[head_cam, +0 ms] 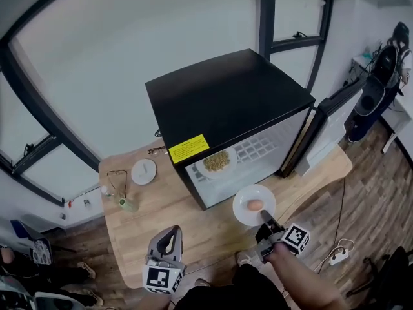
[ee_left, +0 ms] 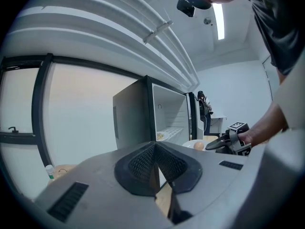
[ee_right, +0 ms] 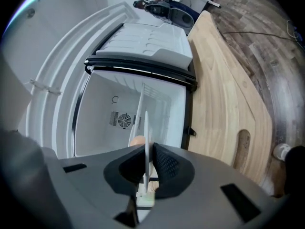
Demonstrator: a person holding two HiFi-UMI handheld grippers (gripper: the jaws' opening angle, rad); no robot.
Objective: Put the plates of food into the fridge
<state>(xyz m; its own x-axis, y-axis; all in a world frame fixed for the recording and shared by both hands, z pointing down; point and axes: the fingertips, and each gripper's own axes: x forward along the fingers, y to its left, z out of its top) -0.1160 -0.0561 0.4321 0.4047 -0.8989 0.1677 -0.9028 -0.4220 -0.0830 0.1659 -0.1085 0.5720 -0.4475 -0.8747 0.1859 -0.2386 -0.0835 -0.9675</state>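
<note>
A white plate (head_cam: pixel 248 195) with a pale brown, egg-like piece of food (head_cam: pixel 255 205) is grasped by its near rim in the right claw (head_cam: pixel 266 223), whose pads are seen in the right gripper view pressed on either face of the rim. The plate is held above the desk (head_cam: pixel 145 221), just before the open black fridge (head_cam: pixel 226 95). The left claw (head_cam: pixel 170 233) is clenched on nothing and is held low, apart from the work. Some yellowish food (head_cam: pixel 217 161) lies on the fridge's white shelf, so the free space to its right should probably be aimed for. The plate would best be kept level so that the round food is not rolled off, carried in clear of the open door (head_cam: pixel 326 131), and set down flat before the grip is loosened. A yellow sticker (head_cam: pixel 189 148) is fixed to the fridge's top front edge, but its print cannot be read, and no brand name can be made out.
</note>
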